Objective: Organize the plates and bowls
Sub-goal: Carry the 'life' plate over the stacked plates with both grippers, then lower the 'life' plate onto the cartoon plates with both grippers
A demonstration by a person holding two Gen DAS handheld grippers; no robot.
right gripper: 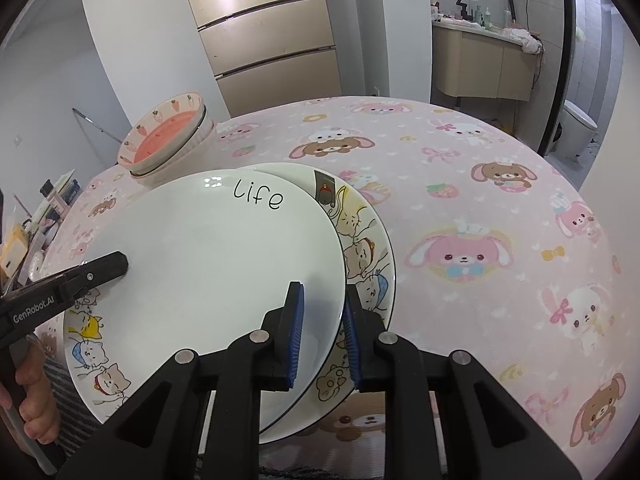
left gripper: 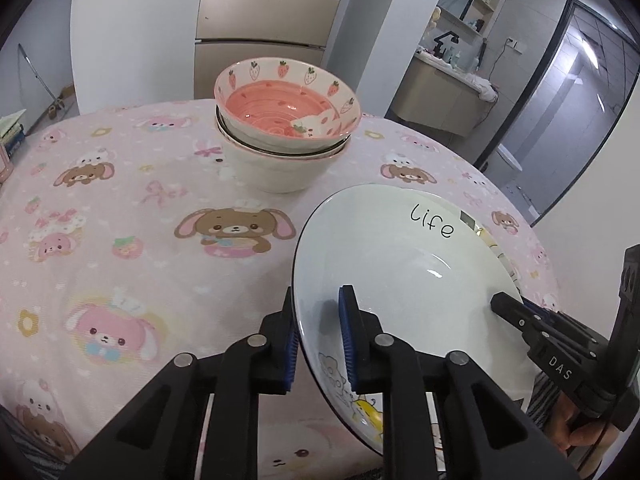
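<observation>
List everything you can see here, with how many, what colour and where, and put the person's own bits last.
Life plate: one, white, above the cat plate, rim between both grippers' jaws.
Cat plate: one, white with cartoon cats, under the Life plate.
Bowls: a stack, count unclear, top one pink with strawberries, far side of table.
Tablecloth: one, pink with bunnies, covering the table.
Cabinet: one, beige, behind the table.
Left gripper: black, blue pads, on plate's left rim.
Right gripper: same, on plate's right rim.
</observation>
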